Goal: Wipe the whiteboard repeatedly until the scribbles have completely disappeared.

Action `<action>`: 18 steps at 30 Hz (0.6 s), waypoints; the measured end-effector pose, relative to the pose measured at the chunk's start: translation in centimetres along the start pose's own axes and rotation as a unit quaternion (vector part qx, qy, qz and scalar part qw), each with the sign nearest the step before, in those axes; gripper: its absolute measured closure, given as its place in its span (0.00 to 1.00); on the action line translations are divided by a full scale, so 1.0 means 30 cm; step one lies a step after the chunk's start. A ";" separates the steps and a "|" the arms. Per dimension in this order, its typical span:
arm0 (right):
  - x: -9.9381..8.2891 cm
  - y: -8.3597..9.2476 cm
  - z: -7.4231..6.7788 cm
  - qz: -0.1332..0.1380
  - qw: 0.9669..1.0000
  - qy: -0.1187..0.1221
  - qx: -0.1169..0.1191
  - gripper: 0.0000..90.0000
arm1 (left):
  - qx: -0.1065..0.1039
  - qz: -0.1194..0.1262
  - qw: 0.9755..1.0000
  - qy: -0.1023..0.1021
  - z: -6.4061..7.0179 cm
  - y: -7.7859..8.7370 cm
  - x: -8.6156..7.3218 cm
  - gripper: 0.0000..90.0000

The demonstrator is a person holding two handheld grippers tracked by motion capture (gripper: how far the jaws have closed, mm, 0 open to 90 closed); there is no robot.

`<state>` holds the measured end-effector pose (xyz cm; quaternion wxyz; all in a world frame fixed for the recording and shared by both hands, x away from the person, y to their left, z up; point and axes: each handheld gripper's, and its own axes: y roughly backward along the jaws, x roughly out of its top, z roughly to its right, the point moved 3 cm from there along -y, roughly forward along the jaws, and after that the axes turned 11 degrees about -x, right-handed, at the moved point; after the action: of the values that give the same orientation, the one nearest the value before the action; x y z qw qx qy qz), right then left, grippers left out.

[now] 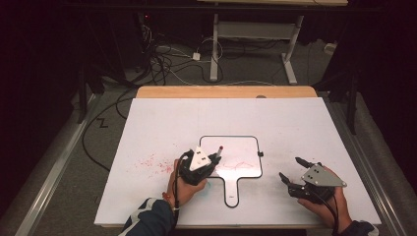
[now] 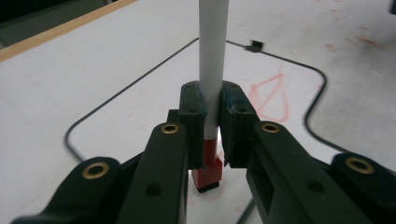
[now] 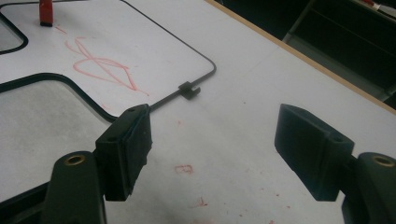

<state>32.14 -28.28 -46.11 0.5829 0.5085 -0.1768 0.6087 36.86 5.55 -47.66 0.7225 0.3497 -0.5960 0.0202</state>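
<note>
Two grippers: L gripper (image 2: 211, 135) fingers clamp marker (image 2: 212, 56) over whiteboard (image 1: 248, 141); R gripper (image 3: 212, 154) fingers wide, empty.

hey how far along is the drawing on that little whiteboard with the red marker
Done: a red looping sketch already sits on the handled whiteboard. In hand: the left gripper is clamped on the red marker, held over the board. The right gripper rests open on the table beside it. What is left of the drawing cannot be judged.
</note>
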 end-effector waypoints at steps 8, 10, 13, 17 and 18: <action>0.001 0.001 -0.002 0.000 1.000 0.001 0.002 0.31 | -0.020 0.010 1.000 0.010 0.040 -0.011 -0.007 0.88; 0.002 0.000 -0.004 0.000 1.000 0.002 0.003 0.31 | -0.036 0.009 0.999 0.004 0.071 -0.043 0.004 0.88; 0.002 -0.002 -0.009 -0.001 1.000 0.004 0.004 0.31 | -0.043 0.005 0.999 -0.020 0.100 -0.095 0.029 0.88; -0.001 -0.004 -0.013 -0.003 1.000 0.005 0.008 0.31 | -0.045 0.012 0.999 -0.014 0.083 -0.127 0.045 0.88; -0.004 -0.006 -0.012 -0.004 1.000 0.007 0.009 0.31 | -0.044 0.017 0.999 -0.005 0.071 -0.129 0.046 0.88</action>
<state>32.13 -27.99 -46.43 0.5819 0.5100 -0.1655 0.6115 37.16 0.97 -48.21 0.7337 0.3076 -0.6059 0.0044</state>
